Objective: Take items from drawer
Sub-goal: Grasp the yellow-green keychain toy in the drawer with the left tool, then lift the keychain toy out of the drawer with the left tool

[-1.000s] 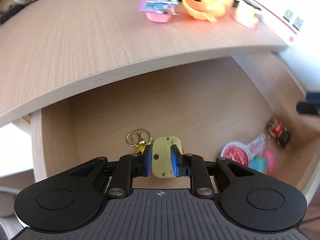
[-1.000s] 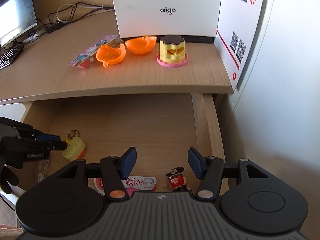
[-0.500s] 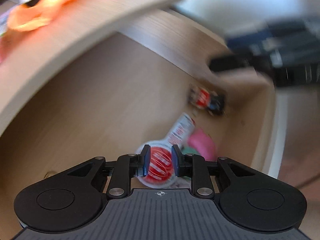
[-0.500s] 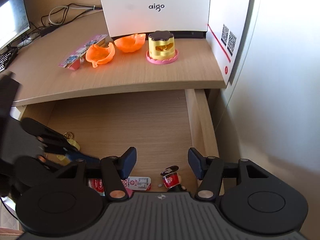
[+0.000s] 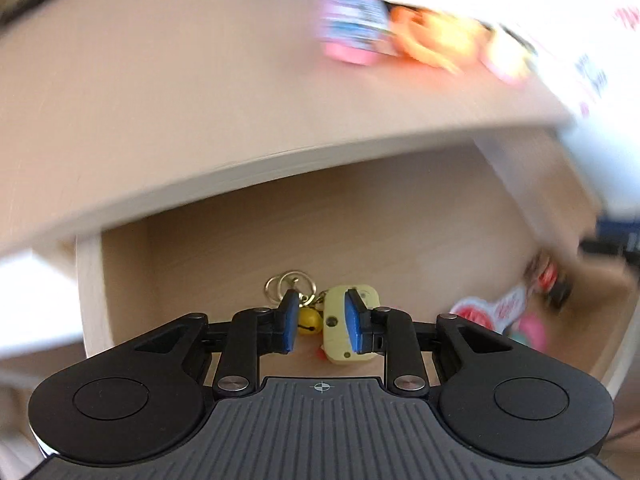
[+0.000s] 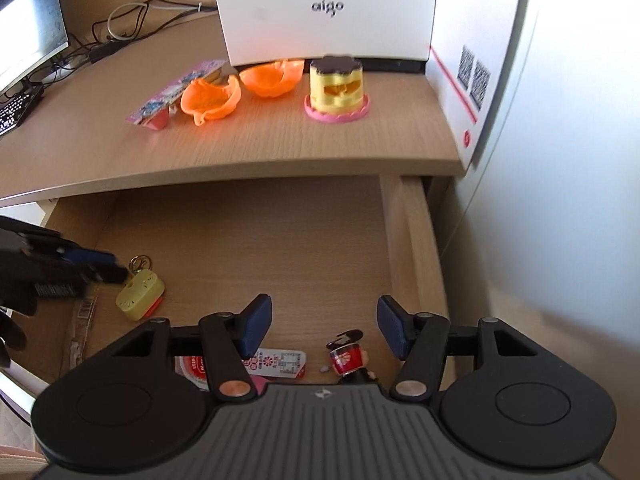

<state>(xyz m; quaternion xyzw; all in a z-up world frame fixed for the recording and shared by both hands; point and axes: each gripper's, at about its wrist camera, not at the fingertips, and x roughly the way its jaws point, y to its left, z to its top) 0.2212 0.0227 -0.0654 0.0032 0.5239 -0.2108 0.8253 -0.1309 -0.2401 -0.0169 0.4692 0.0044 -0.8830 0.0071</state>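
A: Left gripper (image 5: 319, 322)?
B: Fingers narrow, opening, over the yellow keychain (image 5: 347, 326) in the drawer (image 6: 416, 240), not gripping.
A: Right gripper (image 6: 325, 326)?
B: Fingers wide, empty, above the figurine (image 6: 349, 360).

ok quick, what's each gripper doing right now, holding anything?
Left gripper: jaws opening above the yellow keychain, not gripping it.
Right gripper: open, empty.
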